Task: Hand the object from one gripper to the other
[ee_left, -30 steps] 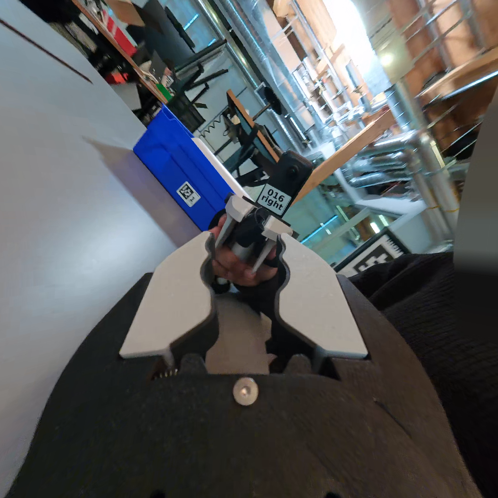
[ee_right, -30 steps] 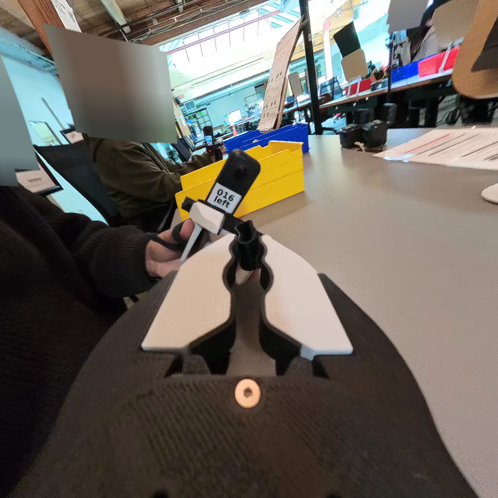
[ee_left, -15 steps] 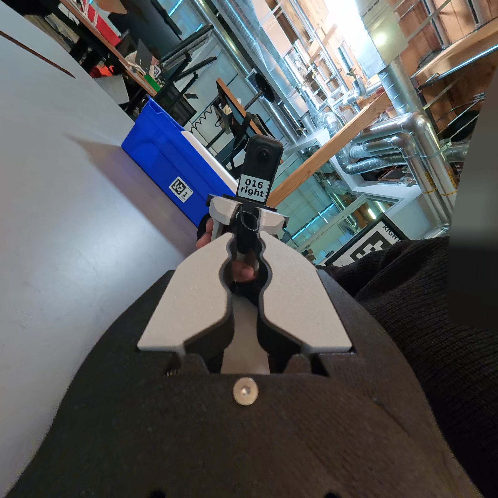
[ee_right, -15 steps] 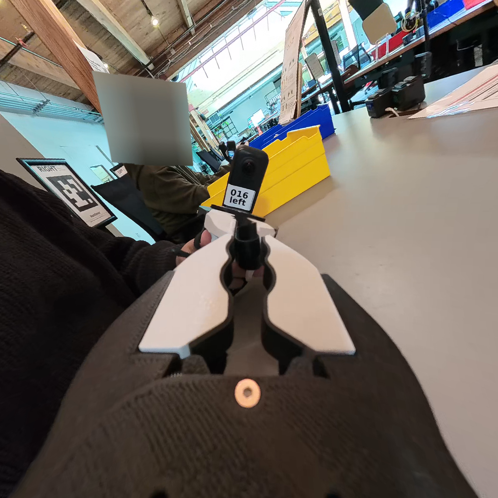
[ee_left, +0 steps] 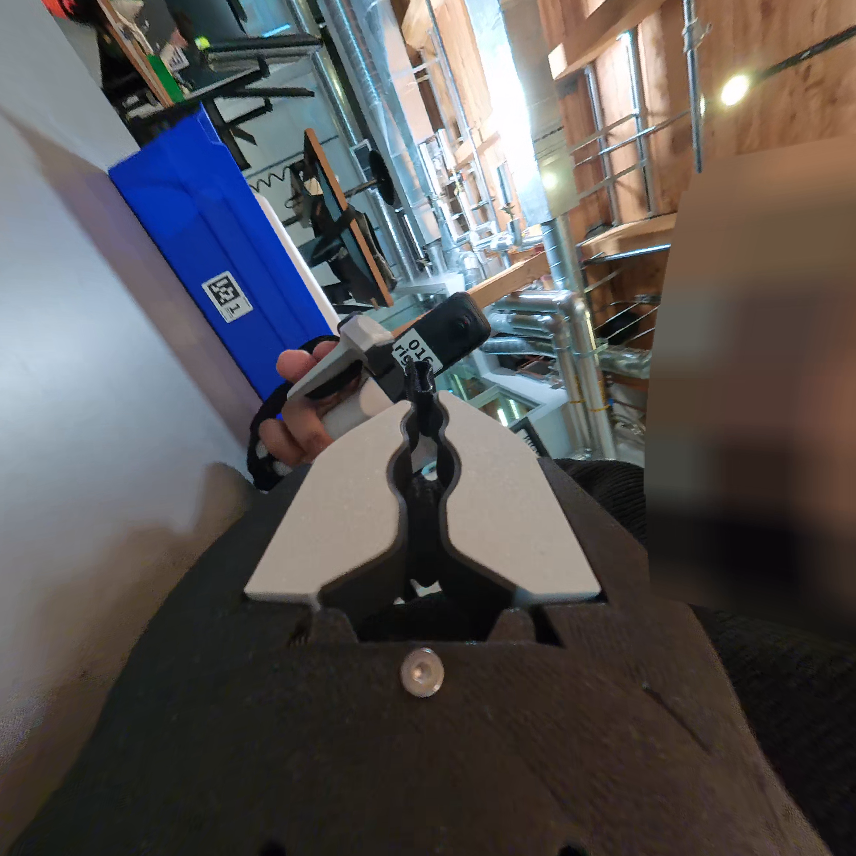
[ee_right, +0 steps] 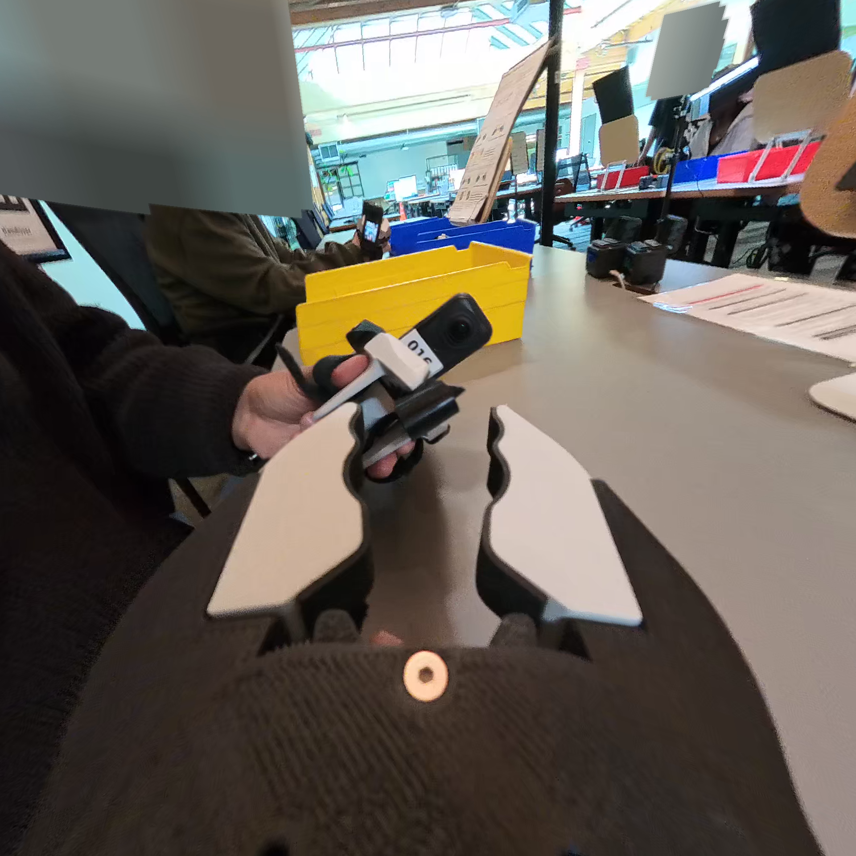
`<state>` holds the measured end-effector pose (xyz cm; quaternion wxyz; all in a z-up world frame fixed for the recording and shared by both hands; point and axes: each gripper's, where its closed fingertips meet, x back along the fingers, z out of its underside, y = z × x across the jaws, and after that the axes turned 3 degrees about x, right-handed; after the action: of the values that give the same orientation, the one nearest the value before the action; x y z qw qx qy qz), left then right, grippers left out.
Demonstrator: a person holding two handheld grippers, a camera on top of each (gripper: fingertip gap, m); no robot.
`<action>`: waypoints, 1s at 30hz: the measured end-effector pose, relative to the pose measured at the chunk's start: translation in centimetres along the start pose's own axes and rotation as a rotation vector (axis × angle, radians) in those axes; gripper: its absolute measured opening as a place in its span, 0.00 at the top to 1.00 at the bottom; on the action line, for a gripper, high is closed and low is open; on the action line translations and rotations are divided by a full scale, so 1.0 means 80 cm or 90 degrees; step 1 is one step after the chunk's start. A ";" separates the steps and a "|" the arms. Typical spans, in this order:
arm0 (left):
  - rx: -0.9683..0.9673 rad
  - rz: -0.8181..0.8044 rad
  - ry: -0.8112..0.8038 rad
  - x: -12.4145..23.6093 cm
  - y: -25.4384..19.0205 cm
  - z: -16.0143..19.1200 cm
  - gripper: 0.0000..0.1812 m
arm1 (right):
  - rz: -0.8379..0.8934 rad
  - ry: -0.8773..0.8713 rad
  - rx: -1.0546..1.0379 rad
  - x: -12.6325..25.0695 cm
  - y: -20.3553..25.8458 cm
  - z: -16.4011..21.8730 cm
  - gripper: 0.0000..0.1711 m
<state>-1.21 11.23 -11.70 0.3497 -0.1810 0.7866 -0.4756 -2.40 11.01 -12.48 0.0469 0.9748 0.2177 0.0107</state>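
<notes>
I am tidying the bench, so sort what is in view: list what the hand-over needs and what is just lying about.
Needed for the hand-over:
- black object, clamped in the left gripper
- right gripper, open and empty

Just lying about:
- yellow bin on the table
- blue bin
- printed sheets
- black chargers

- Looks like a big open workshop or lab, kind of warehouse style
- Exposed timber beams [ee_left: 602,41] and metal ducting [ee_left: 356,116] up top
- Long grey tables [ee_right: 648,417] with yellow [ee_right: 417,296], blue [ee_right: 463,234] and red parts bins [ee_right: 764,164]
- Another person [ee_right: 222,268] seated at the table
</notes>
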 end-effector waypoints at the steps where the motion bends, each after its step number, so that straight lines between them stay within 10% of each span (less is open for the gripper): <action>1: 0.016 0.005 0.002 0.000 0.001 0.001 0.96 | 0.004 0.006 0.020 -0.001 0.001 0.001 0.70; 30: 0.063 0.043 -0.038 -0.002 0.003 -0.005 0.87 | 0.047 -0.007 0.102 0.007 -0.002 -0.011 0.88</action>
<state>-1.39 11.73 -11.75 0.3973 -0.1510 0.7571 -0.4961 -2.04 11.48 -11.63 -0.0306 0.9828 0.1818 -0.0103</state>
